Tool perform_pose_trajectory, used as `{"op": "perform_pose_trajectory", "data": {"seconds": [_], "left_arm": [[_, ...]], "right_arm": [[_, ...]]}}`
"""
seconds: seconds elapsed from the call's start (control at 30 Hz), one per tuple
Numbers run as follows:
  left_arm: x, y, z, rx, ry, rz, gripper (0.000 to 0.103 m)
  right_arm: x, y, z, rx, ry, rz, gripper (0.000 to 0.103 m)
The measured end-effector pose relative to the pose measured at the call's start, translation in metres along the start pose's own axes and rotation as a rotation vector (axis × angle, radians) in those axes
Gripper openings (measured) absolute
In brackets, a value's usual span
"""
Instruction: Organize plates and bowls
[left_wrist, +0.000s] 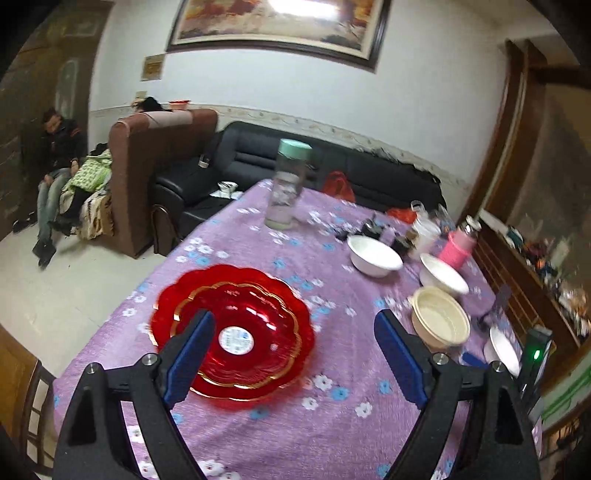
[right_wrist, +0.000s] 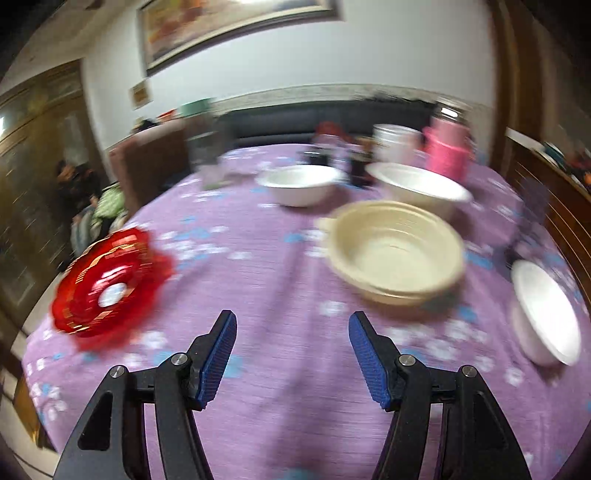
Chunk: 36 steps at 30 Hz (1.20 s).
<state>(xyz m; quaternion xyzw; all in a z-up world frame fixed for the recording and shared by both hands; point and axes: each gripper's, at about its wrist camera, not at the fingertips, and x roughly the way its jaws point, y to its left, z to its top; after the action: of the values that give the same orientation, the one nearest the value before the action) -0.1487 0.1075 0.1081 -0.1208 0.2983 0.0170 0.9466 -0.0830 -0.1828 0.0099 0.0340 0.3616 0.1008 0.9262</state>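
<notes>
Stacked red scalloped plates (left_wrist: 236, 332) lie on the purple flowered tablecloth (left_wrist: 332, 406); they also show in the right wrist view (right_wrist: 110, 291). My left gripper (left_wrist: 295, 328) is open and empty, its left finger over the plates' near edge. A cream bowl (left_wrist: 439, 321) sits to the right, with two white bowls (left_wrist: 373, 254) (left_wrist: 443, 275) behind it and a white bowl (left_wrist: 504, 350) at the right edge. My right gripper (right_wrist: 293, 328) is open and empty above bare cloth, short of the cream bowl (right_wrist: 397, 251). White bowls (right_wrist: 301, 184) (right_wrist: 417, 188) (right_wrist: 546, 314) surround it.
A clear bottle with a green lid (left_wrist: 288, 184) stands at the table's far side. A pink container (left_wrist: 456, 247) and small jars (left_wrist: 421, 229) crowd the far right. A black sofa (left_wrist: 295, 162) and a wooden cabinet (left_wrist: 517, 280) flank the table. The right wrist view is motion-blurred.
</notes>
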Motion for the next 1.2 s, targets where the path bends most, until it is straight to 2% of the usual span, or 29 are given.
{"op": "perform_pose_trajectory", "data": {"seconds": [0.17,0.4,0.63,0.73,0.87,1.03,1.1,1.2], "left_arm": [[0.023,-0.028,-0.003,0.029,0.055,-0.044,0.087],[0.067,-0.07,-0.002,0.044,0.151,-0.11,0.087],[0.117,-0.099,0.0,0.043,0.227,-0.118,0.087],[0.147,-0.11,-0.001,0.017,0.28,-0.145,0.087],[0.187,-0.131,-0.001,0.005,0.331,-0.174,0.087],[0.231,-0.155,-0.004,-0.002,0.388,-0.174,0.087],[0.252,-0.163,-0.007,-0.01,0.436,-0.169,0.087],[0.267,-0.167,-0.008,-0.037,0.465,-0.181,0.087]], "right_arm": [[-0.001,-0.049,0.028,0.08,-0.032,-0.068,0.067],[0.045,-0.075,0.072,0.128,-0.017,-0.069,0.067],[0.064,-0.091,0.07,0.149,-0.022,-0.09,0.067],[0.066,-0.094,0.07,0.155,-0.029,-0.09,0.067],[0.076,-0.093,0.07,0.131,-0.007,-0.079,0.067],[0.088,-0.096,0.067,0.116,0.017,-0.114,0.067],[0.089,-0.1,0.067,0.132,0.021,-0.113,0.067],[0.08,-0.111,0.069,0.179,-0.017,-0.08,0.067]]}}
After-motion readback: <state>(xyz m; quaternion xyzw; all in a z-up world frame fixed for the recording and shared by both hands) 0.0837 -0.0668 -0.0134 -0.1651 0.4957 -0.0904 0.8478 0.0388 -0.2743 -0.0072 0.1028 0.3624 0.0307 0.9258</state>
